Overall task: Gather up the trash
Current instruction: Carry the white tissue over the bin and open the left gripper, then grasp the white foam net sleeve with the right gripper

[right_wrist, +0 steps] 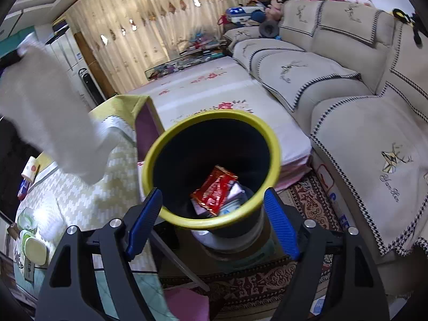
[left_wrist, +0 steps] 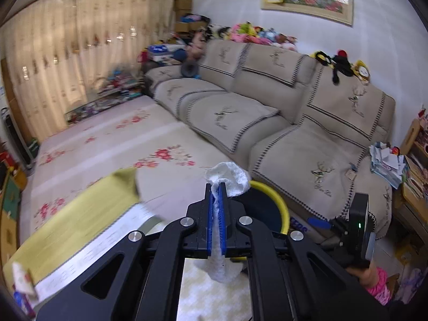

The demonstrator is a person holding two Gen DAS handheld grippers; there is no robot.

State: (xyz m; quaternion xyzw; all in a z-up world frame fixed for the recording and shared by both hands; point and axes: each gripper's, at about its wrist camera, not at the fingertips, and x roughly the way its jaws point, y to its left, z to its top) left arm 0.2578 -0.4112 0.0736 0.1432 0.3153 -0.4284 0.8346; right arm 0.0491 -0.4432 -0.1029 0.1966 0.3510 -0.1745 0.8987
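Beige sofa [left_wrist: 281,112] beside floral mat [left_wrist: 107,144], patterned rug [right_wrist: 267,289] underfoot.

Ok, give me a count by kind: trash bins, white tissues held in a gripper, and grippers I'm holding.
Trash bin with a yellow rim: 1
White tissue pinched in the left gripper: 1
Grippers, the left one and the open right gripper: 2
Total: 4

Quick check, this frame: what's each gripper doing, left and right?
Left gripper: shut on a white tissue.
Right gripper: open, fingers on either side of the yellow-rimmed bin; whether they grip it cannot be told.
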